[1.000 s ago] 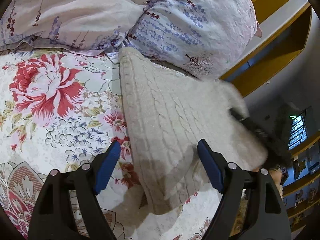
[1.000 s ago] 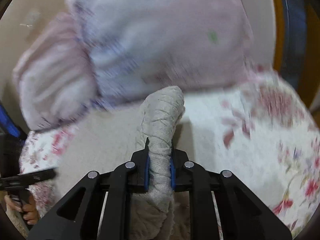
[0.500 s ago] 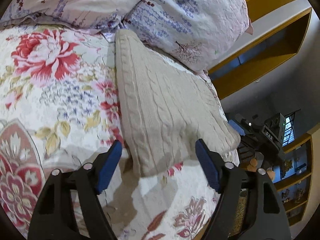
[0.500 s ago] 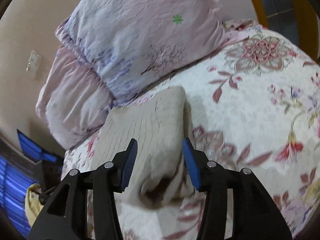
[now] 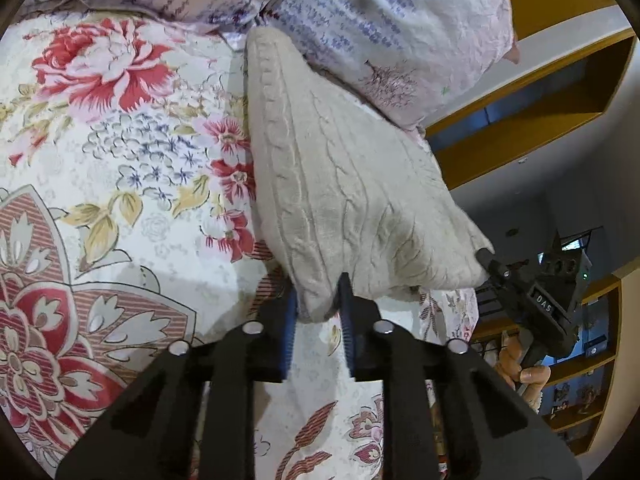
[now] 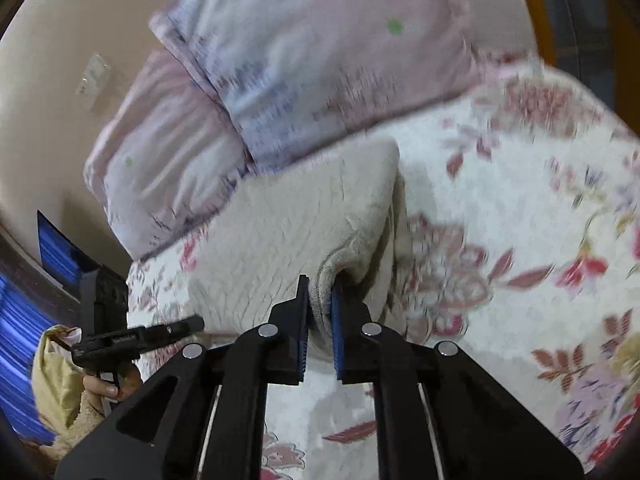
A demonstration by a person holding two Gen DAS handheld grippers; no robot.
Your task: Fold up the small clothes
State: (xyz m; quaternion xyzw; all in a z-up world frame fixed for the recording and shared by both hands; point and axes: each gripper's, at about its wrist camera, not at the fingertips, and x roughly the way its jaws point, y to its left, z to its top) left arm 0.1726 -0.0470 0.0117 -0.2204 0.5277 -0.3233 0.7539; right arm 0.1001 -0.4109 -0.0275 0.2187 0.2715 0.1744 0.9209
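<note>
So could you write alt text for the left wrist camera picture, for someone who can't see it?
The left gripper, black with blue pads, pinches the near corner of a cream cable-knit sweater on a floral bedspread. Lavender-print pillows sit behind it.

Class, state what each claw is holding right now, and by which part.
Both hold the folded cream knit sweater: left claw pinches its near left corner, right claw its near right corner.

The sweater (image 5: 340, 184) is cream cable-knit. The bedspread (image 5: 120, 160) is white with red and pink flowers. The pillow (image 5: 384, 28) is pale lilac with purple sprigs. Gripper pads (image 6: 335, 320) are blue.
</note>
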